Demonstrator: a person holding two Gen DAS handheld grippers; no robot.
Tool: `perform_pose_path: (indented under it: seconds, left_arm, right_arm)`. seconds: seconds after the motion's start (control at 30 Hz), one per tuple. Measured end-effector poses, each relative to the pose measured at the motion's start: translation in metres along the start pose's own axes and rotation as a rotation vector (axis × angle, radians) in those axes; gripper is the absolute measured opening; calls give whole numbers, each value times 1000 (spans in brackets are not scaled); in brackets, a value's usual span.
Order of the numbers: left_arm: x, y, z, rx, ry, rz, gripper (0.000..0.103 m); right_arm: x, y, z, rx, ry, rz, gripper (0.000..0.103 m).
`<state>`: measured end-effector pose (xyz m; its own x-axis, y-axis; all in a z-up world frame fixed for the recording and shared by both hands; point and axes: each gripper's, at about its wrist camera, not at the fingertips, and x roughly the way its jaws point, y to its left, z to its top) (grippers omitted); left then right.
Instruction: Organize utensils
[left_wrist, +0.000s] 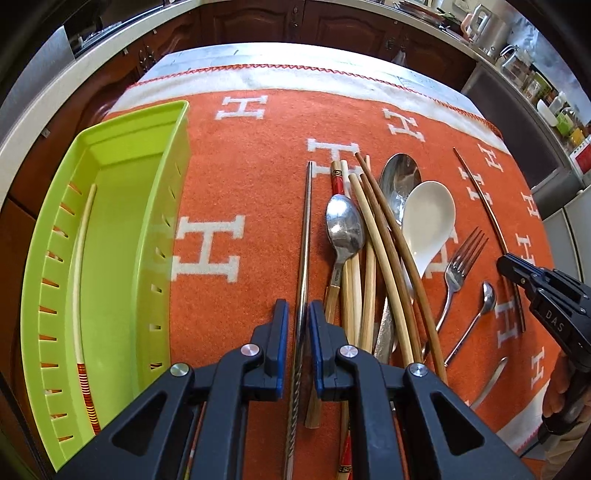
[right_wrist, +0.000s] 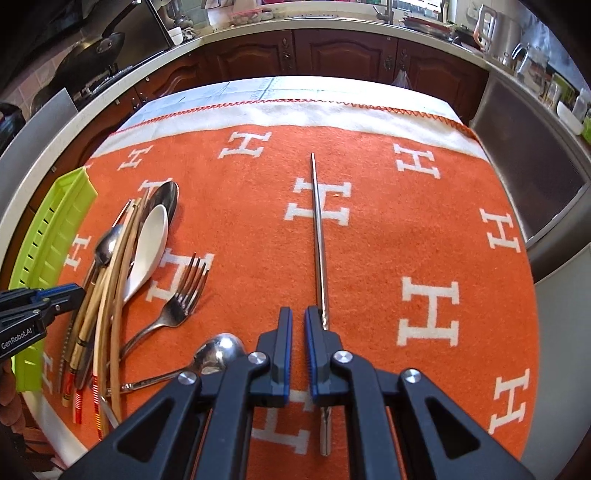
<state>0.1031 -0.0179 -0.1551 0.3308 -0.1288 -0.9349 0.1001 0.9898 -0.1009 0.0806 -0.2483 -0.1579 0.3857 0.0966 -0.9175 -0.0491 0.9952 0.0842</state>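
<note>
Orange H-patterned blanket covers your counter – dark wood cabinets beyond – left tongs spread astride a steel chopstick, right tongs slightly parted, holding nothing.

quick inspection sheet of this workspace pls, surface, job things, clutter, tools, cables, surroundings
surface: orange blanket with white H marks over the table.
job's things: green tray at left, one pale chopstick inside; mixed pile of wooden chopsticks, metal spoon, white spoon, fork; a metal chopstick lies apart.
clutter: nothing seen.
grippers: left tool straddles a metal chopstick, gap visible each side; right tool slightly open, empty.
cables: nothing seen.
surroundings: dark wood cabinets, countertop with cookware.
</note>
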Motion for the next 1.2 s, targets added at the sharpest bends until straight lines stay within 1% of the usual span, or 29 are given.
perform_pose_path:
  seconds: [0.03,0.07,0.13,0.17,0.2,0.23,0.33,0.43,0.57,0.67,0.77,0.8,0.83,0.9,0.93,0.97,1.03,1.2]
  left_arm:
    - [0,-1,0,4,-1,5,9]
    - [0,-2,-1,9,-3,10,9]
    - [0,-4,-1,20,-3,13,9]
    - [1,-4,0,15,-3,6,9]
    - [1,-2,0,6,-2,-3,5]
    - [1,0,0,-3,-1,-12,4]
    - [0,6,-3,-30,-1,-46,3]
    - [-6,9,-7,-43,-3,-73,3]
    - [-29,10,-9,-31,-47,-97,3]
    - [-56,15,-11,-27,-87,-115,3]
    - [-85,26,-10,-28,-137,-103,3]
    - [-93,32,-10,-33,-149,-94,3]
    - [-99,39,-9,-38,-158,-85,3]
    - [-110,55,-6,-56,-180,-52,3]
    - [-113,62,-5,-71,-185,-38,3]
    - [-112,68,-4,-83,-186,-28,3]
    - [-110,83,-4,-106,-182,2,3]
    - [-90,106,-4,-128,-144,42,3]
  right_arm:
    - [0,0,0,2,2,1,5]
    - [-1,-1,-1,3,5,3,1]
    - [-2,-1,-2,10,9,10,0]
    - [-2,-2,-2,19,12,12,0]
    - [-3,-1,-3,24,15,13,0]
    - [-4,-1,-3,32,19,17,0]
    - [-10,-2,-4,69,25,49,0]
    - [-24,0,-2,87,10,79,0]
    - [-51,7,2,95,-27,134,0]
    - [-61,8,8,102,-57,142,0]
    - [-56,-6,18,149,-62,191,1]
    - [-52,-12,21,166,-63,199,2]
    - [-48,-16,24,172,-62,195,5]
    - [-39,-22,29,171,-62,182,16]
    - [-34,-25,31,170,-55,179,18]
    - [-30,-26,32,169,-47,175,20]
    - [-18,-28,33,157,-25,165,20]
    - [4,-23,32,94,18,84,21]
